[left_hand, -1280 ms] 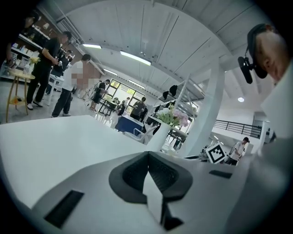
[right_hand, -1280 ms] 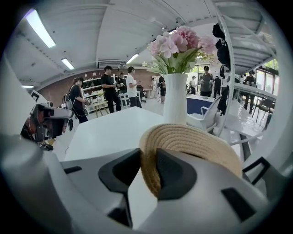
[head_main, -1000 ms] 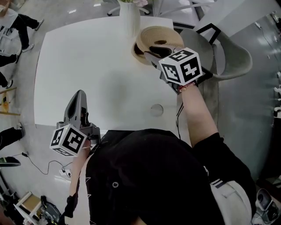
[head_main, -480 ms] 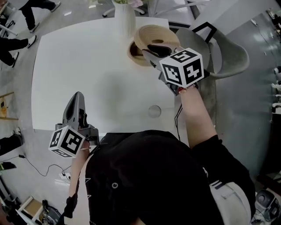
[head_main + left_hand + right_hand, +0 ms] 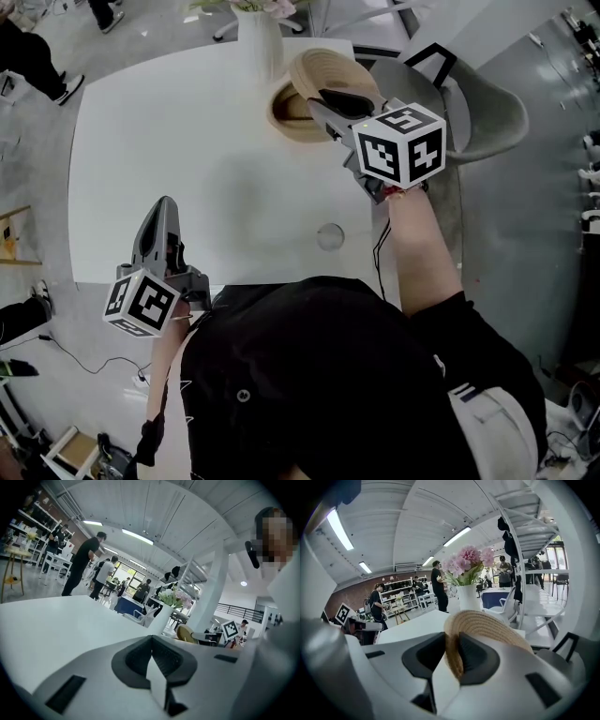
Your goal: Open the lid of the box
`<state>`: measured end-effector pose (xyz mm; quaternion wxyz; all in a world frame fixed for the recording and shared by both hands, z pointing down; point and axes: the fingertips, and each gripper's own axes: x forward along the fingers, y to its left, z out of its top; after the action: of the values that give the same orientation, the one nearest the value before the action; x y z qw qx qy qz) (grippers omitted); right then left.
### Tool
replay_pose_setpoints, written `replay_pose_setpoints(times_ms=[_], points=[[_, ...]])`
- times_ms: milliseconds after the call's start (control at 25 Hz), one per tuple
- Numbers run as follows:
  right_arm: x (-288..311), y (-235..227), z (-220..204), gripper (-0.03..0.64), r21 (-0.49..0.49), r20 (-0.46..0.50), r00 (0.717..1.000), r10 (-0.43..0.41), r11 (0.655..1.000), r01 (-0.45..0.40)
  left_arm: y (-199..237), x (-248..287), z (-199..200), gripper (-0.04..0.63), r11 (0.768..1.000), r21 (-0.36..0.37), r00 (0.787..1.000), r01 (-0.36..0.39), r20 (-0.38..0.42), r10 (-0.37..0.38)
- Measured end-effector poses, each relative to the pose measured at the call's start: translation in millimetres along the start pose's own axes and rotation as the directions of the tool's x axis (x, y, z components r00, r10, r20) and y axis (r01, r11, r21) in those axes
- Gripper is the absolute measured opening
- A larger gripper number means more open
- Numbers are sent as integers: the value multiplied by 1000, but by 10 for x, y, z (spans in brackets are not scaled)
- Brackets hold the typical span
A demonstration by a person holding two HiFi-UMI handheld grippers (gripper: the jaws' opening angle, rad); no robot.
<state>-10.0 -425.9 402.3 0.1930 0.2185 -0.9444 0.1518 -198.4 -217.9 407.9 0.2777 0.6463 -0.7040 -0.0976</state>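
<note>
At the near left edge of the white table (image 5: 187,141), the left gripper (image 5: 167,208) has its jaws closed on nothing. Far right, the right gripper (image 5: 330,101), its jaws just now closing further, pinches the rim of the woven lid (image 5: 323,67). The lid is tilted up over the round woven box (image 5: 291,127), just right of a white vase (image 5: 260,42).

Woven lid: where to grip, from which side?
Its thin rim, from the near side. The woven lid is a shallow disc tilted up off the box, so the near edge slots between jaws. The right tool, jaws just closing, already pinches it there.
</note>
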Motion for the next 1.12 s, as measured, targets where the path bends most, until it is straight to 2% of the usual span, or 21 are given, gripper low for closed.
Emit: replay_pose_setpoints(times_ms=[360,680,1120], points=[[-183,-35,78,90,56,87,996,-11,998,6,-20,-23,39,9,1000,8,1000,10,6,-10],[-379,-177,214,84,114,204,977,-64,993,42,-6,-3,17,9,1000,2,1000,17,6,-17],[-571,-344,281,78,175,273,954,-124,982,77,-71,131,-3,9,999,-8,999,52,6,-52]])
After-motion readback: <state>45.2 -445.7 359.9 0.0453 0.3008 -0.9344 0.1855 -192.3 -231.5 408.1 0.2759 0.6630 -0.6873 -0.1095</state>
